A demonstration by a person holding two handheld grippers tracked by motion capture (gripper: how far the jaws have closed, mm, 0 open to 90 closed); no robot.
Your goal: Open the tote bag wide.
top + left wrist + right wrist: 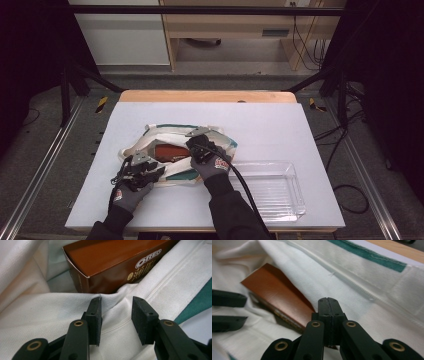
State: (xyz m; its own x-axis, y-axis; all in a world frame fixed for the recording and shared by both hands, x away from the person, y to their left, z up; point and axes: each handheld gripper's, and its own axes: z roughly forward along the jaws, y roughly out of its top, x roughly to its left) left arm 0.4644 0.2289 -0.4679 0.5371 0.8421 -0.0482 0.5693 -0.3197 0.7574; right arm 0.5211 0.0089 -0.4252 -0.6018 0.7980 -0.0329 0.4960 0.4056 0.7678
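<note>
A white cloth bag (175, 150) with green trim was seen lying on the surface (260, 125), and a brown box (167, 151) was seen lodged in its mouth. In the high view the left hand-held gripper (145, 167) was placed at the bag's near left edge, with the box just beyond its tips. The right hand-held gripper (197, 142) was placed at the box's right end, over the bag's opening.

In the left gripper view the left hand-held gripper (116, 312) was held partly open, and a raised fold of the bag (50, 312) was seen between its jaws. The inner face of the left jaw lay against the fold; whether the right jaw pressed on it could not be told. The box (112, 262), marked OREO, was seen directly ahead of the tips, tilted, its near corner resting on the cloth.

In the right gripper view the right hand-held gripper (328, 300) was fully closed, its jaws pressed face to face with nothing gripped between them. The box (277, 297) lay just to the left of its tips, under a flap of the bag (362, 290). The other gripper's jaws were seen farther left, at the edge of that view.

A clear tray (290, 197) was seen on the surface to the right of the right hand-held gripper, beside the bag.
</note>
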